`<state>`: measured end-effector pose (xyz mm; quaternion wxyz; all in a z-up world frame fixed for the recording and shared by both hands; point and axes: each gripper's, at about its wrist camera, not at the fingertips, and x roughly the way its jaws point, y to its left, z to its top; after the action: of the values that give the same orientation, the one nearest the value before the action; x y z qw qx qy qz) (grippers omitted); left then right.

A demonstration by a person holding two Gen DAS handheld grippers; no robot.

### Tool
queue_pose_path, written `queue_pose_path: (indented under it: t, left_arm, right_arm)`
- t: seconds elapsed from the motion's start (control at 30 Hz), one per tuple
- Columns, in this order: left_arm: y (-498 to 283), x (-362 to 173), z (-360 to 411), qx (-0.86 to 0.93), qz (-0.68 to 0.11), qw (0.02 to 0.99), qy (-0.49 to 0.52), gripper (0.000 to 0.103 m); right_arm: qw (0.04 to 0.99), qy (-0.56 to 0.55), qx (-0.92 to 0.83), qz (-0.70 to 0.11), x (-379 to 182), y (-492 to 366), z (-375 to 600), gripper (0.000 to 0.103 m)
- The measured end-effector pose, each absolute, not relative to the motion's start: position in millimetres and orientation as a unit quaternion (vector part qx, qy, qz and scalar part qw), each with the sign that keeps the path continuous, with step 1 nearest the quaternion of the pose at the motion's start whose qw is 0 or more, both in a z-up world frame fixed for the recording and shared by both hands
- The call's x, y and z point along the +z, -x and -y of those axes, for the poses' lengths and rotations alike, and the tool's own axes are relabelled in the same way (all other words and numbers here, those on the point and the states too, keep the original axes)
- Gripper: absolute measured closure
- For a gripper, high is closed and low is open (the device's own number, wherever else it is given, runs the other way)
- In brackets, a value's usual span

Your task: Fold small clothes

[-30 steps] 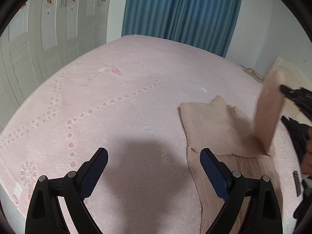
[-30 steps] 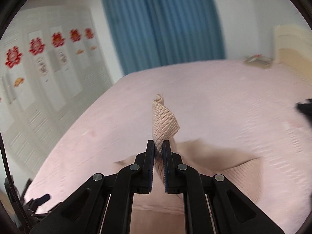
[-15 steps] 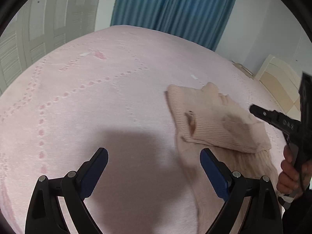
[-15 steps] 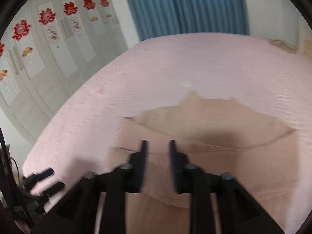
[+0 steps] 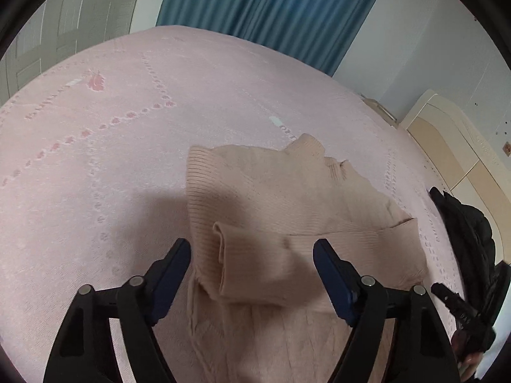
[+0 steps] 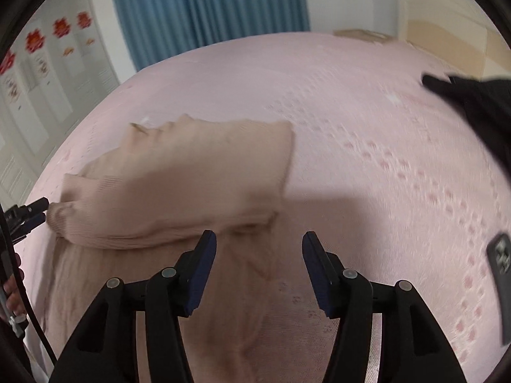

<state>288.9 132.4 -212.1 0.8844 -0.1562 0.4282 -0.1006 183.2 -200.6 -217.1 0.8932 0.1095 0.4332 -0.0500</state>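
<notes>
A beige knit sweater [image 5: 287, 191] lies flat on the pink bed [image 5: 127, 127], both sleeves folded across its chest. My left gripper [image 5: 254, 252] hovers low over the sweater's left edge. Its jaws are closing, with the ribbed sleeve cuff [image 5: 220, 249] between them but not pinched. In the right wrist view the sweater [image 6: 191, 175] spreads to the left. My right gripper [image 6: 259, 242] hangs over its lower right edge, jaws opening with only flat cloth beneath them. The left gripper's fingertips [image 6: 35, 210] show beside the cuff at the far left.
A black garment [image 5: 463, 223] lies on the bed to the sweater's right, also as a black garment [image 6: 472, 102]. A dark phone-like object [image 6: 501, 255] rests near the right edge. Blue curtains [image 5: 271, 9] and a cream headboard [image 5: 447, 146] stand behind the bed.
The right gripper let go of the sleeve it held up, and the sleeve now lies across the chest. It dropped toward the sweater's lower right. The left gripper moved in over the cuff, jaws narrower.
</notes>
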Motion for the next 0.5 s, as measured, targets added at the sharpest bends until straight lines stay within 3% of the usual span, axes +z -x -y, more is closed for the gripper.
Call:
queue_pose_path:
  t: [0.03, 0.2, 0.37, 0.5]
  left_arm:
    - [-294, -215, -132, -0.101, -0.438, 0.879, 0.159, 0.053]
    - [-303, -204, -133, -0.113, -0.418, 0.884, 0.176, 0.094]
    - [-308, -171, -137, -0.108, -0.358, 0.911, 0.171, 0.095]
    - [-320, -199, -132, -0.076, -0.403, 0.9, 0.148, 0.095]
  right_arm:
    - [0.892, -0.116, -0.05, -0.434, -222, -185, 202, 0.048]
    - [0.894, -0.122, -0.034, -0.43, -230, -195, 203, 0.048]
    - [0.904, -0.124, -0.022, -0.409, -223, -197, 200, 0.047]
    - [0.907, -0.13, -0.026, -0.399, -221, -198, 203, 0.043]
